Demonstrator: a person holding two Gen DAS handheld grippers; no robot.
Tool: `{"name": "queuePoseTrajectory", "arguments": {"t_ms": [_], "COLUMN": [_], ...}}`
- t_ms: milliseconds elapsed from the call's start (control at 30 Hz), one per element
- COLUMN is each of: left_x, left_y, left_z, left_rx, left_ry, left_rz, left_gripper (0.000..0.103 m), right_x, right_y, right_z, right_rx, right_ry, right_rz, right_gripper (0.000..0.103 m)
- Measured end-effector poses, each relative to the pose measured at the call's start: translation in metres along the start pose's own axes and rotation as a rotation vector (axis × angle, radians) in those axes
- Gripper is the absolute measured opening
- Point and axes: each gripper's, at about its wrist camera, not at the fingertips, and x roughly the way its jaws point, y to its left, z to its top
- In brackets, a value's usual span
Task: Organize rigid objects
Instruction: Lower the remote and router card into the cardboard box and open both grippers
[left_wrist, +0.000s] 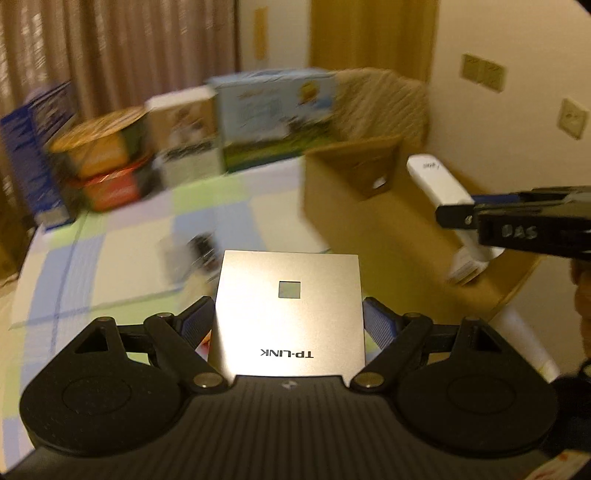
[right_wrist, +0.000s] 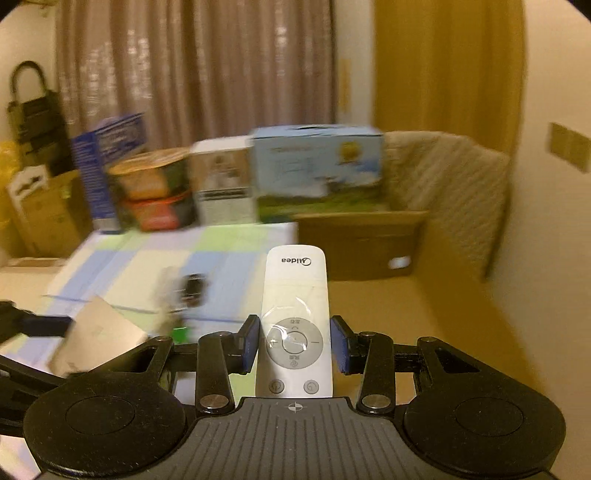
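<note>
A flat silver TP-LINK box (left_wrist: 288, 273) is held off the table, with my left gripper (left_wrist: 288, 312) shut on its two sides. My right gripper (right_wrist: 295, 338) is shut on a white Midea remote (right_wrist: 295, 284), its blue pads against the remote's edges near the round button pad. In the left wrist view the remote (left_wrist: 439, 181) and right gripper (left_wrist: 461, 214) hang in front of an open cardboard box (left_wrist: 369, 221). In the right wrist view the silver box (right_wrist: 99, 332) shows at lower left.
A table with a checked cloth (left_wrist: 129, 240) lies below, with a small dark blurred object (right_wrist: 192, 288) and a green piece (right_wrist: 183, 332) on it. Several cartons and tins (right_wrist: 229, 181) line the back edge. The cardboard box (right_wrist: 369, 240) stands at the right by a wall.
</note>
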Motion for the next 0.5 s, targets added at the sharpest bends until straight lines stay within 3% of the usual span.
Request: {"name": "queuePoseTrajectory", "arguments": {"t_ms": [267,500], "left_x": [0.037,0.084], "left_y": [-0.078,-0.117], "left_z": [0.053,0.07], "left_rx": [0.07,0.153], "left_ry": [-0.022,0.007], "left_rz": [-0.142,-0.167], "left_gripper": [0.083,0.083], "right_x": [0.005,0.016], "right_y": [-0.095,-0.137], "right_z": [-0.001,-0.012], "right_rx": [0.081,0.116], "right_ry": [0.052,0.068], "right_rz": [-0.094,-0.097], "right_gripper": [0.038,0.038]}}
